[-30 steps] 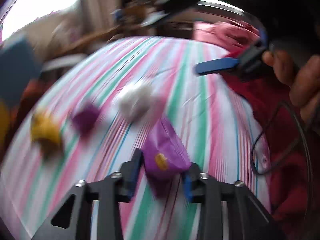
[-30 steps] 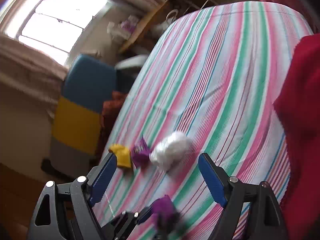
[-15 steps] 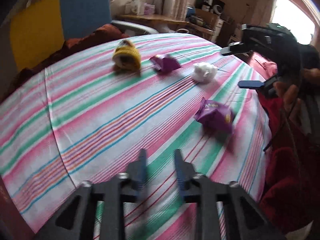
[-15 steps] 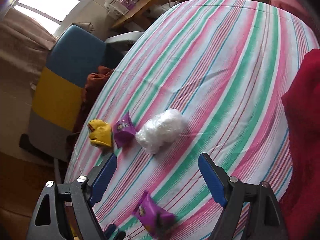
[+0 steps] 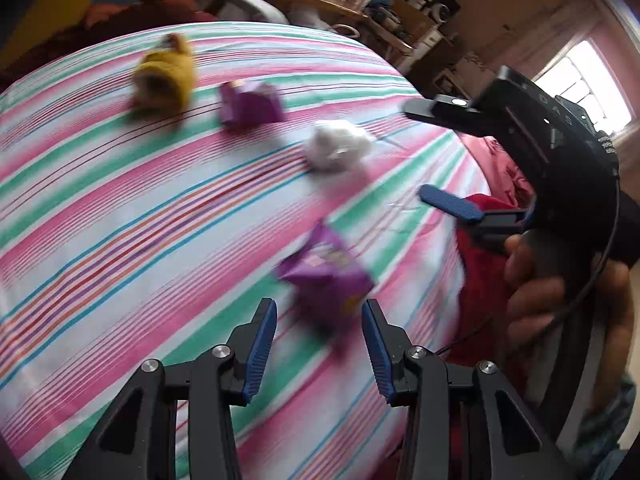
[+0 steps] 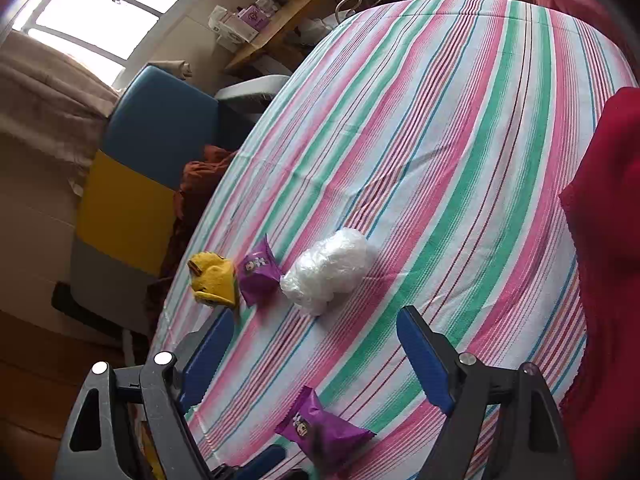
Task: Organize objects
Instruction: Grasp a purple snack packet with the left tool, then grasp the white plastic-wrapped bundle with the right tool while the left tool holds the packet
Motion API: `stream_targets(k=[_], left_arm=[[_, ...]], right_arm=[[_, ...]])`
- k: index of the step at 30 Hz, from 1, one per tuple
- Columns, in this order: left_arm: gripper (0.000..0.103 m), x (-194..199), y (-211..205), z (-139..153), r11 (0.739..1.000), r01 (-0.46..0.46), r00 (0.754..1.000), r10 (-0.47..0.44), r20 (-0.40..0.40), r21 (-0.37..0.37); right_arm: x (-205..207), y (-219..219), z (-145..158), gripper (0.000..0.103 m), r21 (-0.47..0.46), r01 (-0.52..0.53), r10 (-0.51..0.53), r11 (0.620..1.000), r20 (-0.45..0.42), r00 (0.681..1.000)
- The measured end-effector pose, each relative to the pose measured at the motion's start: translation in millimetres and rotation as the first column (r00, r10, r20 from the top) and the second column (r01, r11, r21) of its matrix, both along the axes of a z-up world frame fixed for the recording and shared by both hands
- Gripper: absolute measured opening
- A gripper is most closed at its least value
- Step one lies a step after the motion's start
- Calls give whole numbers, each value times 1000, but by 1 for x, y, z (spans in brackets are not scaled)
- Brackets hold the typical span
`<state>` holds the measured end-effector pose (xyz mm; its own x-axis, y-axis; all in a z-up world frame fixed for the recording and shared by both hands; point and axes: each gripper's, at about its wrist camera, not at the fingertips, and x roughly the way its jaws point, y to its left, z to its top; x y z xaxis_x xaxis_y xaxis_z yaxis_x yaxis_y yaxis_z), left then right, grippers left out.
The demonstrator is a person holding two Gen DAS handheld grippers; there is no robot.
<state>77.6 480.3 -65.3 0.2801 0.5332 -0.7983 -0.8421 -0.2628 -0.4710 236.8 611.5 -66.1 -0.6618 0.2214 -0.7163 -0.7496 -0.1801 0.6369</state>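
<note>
A purple snack packet lies on the striped tablecloth just beyond the tips of my left gripper. Its jaws are opening, and the pads do not touch the packet. Farther back a yellow knitted item, a second purple packet and a crumpled white plastic bag lie in a row. My right gripper hovers open over the cloth, empty, short of the white bag. The near purple packet sits below it. The right gripper also shows at the right of the left wrist view.
A red cloth lies along the table's right side. Beyond the far edge stand a blue and yellow chair with a brown garment, and a cluttered wooden shelf. A hand holds the right gripper.
My left gripper let go of the purple packet, which now lies on the cloth. It rolled and swung away, came back behind the packet, and its jaws have widened. The right gripper has barely moved.
</note>
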Motion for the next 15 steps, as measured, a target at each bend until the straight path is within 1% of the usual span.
stream_targets(k=[1, 2, 3, 4, 5, 8, 11, 13, 14, 15], left_arm=[[45, 3, 6, 2, 1000, 1, 1000, -1, -1, 2], [48, 6, 11, 2, 1000, -6, 1000, 6, -6, -4], [55, 7, 18, 1, 1000, -21, 1000, 21, -19, -21], [58, 7, 19, -1, 999, -38, 999, 36, -40, -38], [60, 8, 23, -3, 997, -51, 997, 47, -60, -54], [60, 11, 34, -9, 996, -53, 994, 46, -100, -76], [57, 19, 40, -13, 996, -35, 983, 18, -185, -88], [48, 23, 40, -14, 997, -13, 970, -7, -244, -79], [40, 24, 38, -14, 998, 3, 962, -21, -273, -69], [39, 25, 35, -14, 998, 11, 958, -27, -285, -57]], right_arm=[[1, 0, 0, 85, -1, 3, -3, 1000, -10, 1000], [2, 1, 1, 85, 0, 8, -8, 1000, -18, 1000], [3, 1, 2, 85, 6, 13, -13, 1000, -24, 1000], [3, 0, 3, 85, 11, 17, -16, 1000, -30, 999], [4, 0, 4, 85, 17, 19, -18, 1000, -37, 999], [4, 1, 5, 85, 12, 17, -16, 1000, -51, 999], [5, 2, 4, 85, 7, 15, -15, 1000, -53, 998], [4, 2, 3, 85, 2, 13, -12, 1000, -53, 999], [3, 2, 2, 85, -1, 11, -11, 1000, -51, 999], [4, 2, 2, 85, -4, 11, -11, 1000, -50, 999]])
